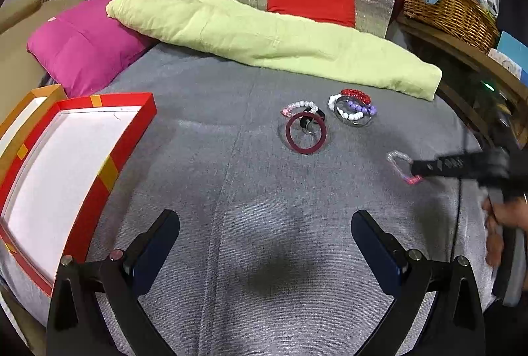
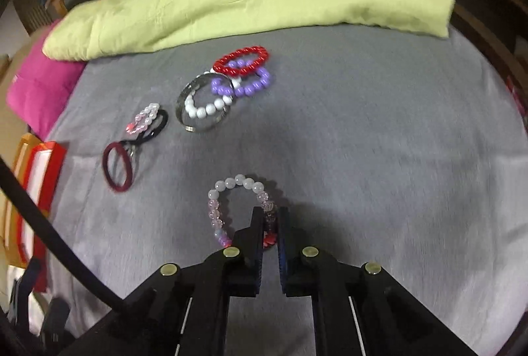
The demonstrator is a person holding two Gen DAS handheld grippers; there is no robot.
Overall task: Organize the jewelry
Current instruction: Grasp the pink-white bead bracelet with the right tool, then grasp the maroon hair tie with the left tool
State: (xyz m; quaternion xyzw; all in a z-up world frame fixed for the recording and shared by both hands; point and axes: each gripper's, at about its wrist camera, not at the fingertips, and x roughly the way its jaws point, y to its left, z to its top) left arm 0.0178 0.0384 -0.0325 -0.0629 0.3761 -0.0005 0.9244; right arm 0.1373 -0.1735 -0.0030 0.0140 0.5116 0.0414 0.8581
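Observation:
My right gripper (image 2: 271, 213) is shut on a pale pink-and-white beaded bracelet (image 2: 227, 200), which hangs just above the grey bed cover (image 2: 363, 158); it also shows in the left wrist view (image 1: 401, 165) at the right gripper's tip (image 1: 416, 170). My left gripper (image 1: 264, 220) is open and empty over the cover. A maroon ring band (image 1: 306, 137) lies with a pink bead bracelet (image 1: 298, 106) and black hair tie. Beside them lie red (image 2: 241, 59), purple (image 2: 252, 84) and white bead bracelets (image 2: 206, 108) and a clear bangle.
A red-rimmed open box with a white inside (image 1: 66, 171) sits at the left edge of the bed. A green folded blanket (image 1: 264, 39) and a pink pillow (image 1: 82, 42) lie at the back. A wicker basket (image 1: 448, 9) stands on a shelf to the right.

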